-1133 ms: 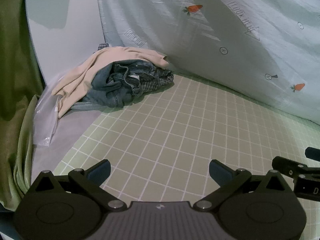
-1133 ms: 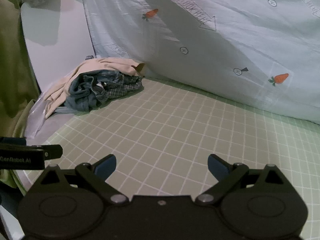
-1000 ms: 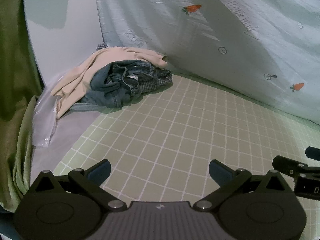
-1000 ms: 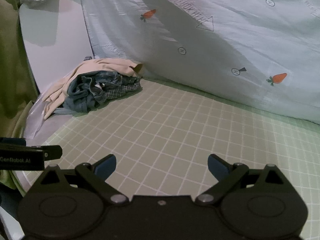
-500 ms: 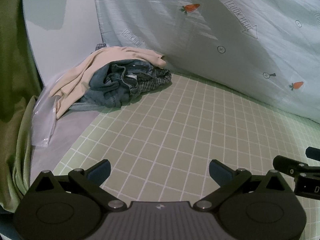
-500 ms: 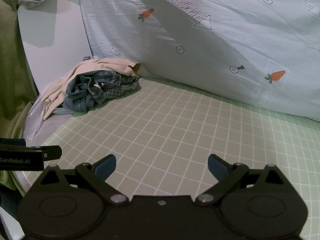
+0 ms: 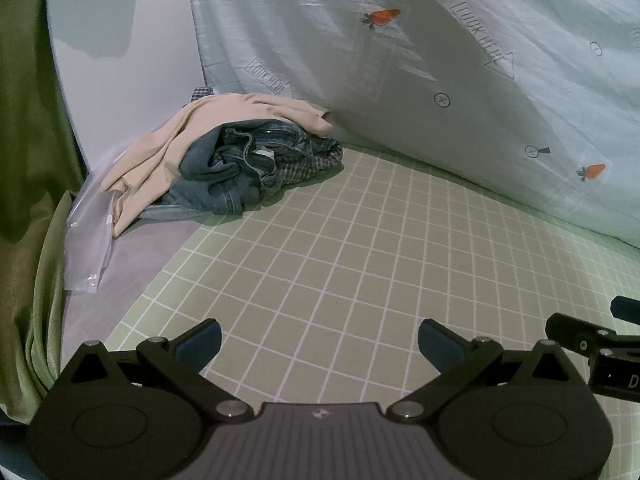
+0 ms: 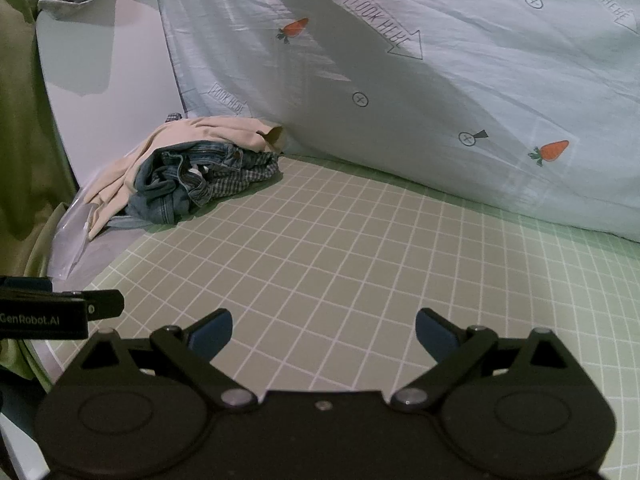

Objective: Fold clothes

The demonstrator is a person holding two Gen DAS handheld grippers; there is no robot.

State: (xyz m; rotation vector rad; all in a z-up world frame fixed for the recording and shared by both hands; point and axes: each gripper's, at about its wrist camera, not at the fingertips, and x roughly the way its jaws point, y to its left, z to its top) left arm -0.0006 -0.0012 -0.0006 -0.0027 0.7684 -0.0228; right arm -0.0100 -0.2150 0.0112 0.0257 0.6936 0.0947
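Note:
A pile of clothes lies at the far left of the green grid mat (image 7: 360, 264): a beige garment (image 7: 224, 120) draped over crumpled blue jeans (image 7: 224, 172) and a checked shirt (image 7: 308, 164). The pile also shows in the right wrist view, with the jeans (image 8: 180, 180) under the beige garment (image 8: 208, 132). My left gripper (image 7: 320, 342) is open and empty, low over the mat's near edge. My right gripper (image 8: 323, 332) is open and empty, beside it on the right. Both are well short of the pile.
A pale blue sheet (image 7: 460, 80) with carrot prints hangs along the back. A clear plastic bag (image 7: 88, 236) lies left of the pile on a white surface (image 7: 132, 264). A green curtain (image 7: 24, 120) hangs at the far left. Part of the right gripper (image 7: 592, 344) shows at the left view's right edge.
Both views have shifted very slightly, the pile drifting a little left and up in the frame. Both grippers stay open and empty.

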